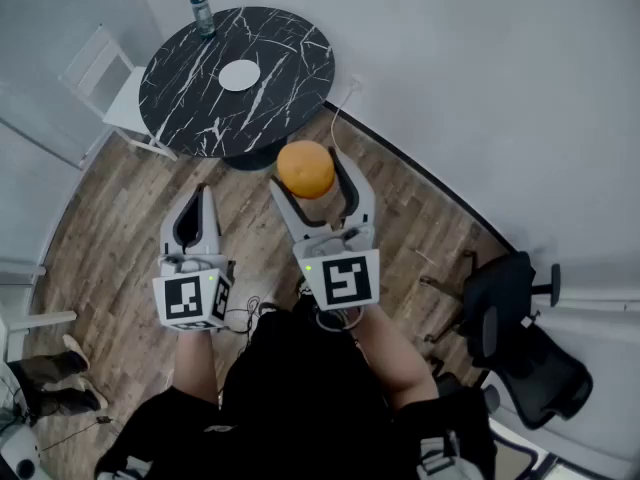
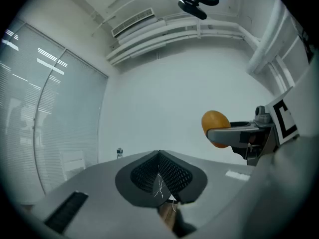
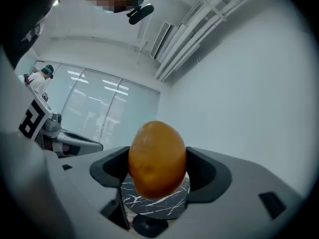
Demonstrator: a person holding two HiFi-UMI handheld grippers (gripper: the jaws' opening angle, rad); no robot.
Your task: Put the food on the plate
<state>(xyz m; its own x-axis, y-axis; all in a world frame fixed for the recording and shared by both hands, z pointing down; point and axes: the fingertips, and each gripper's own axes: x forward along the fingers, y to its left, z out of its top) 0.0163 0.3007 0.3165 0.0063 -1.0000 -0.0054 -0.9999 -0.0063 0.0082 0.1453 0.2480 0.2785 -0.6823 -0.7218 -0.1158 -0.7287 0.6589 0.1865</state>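
An orange round fruit (image 1: pixel 305 168) sits clamped between the jaws of my right gripper (image 1: pixel 312 176), held above the wooden floor just short of the table. In the right gripper view the orange fruit (image 3: pixel 157 159) fills the gap between the dark pads. A small white plate (image 1: pixel 239 75) lies in the middle of the round black marble table (image 1: pixel 290 78) ahead. My left gripper (image 1: pixel 196 213) hangs to the left of the right one, jaws pressed together with nothing in them. From the left gripper view the fruit (image 2: pixel 215 125) and the right gripper show at the right.
A water bottle (image 1: pixel 202 11) stands at the table's far left edge. A white chair (image 1: pixel 105 83) is at the table's left. A black office chair (image 1: pixel 525 343) stands at the right by the wall. A cable (image 1: pixel 340 108) runs down the wall near the table.
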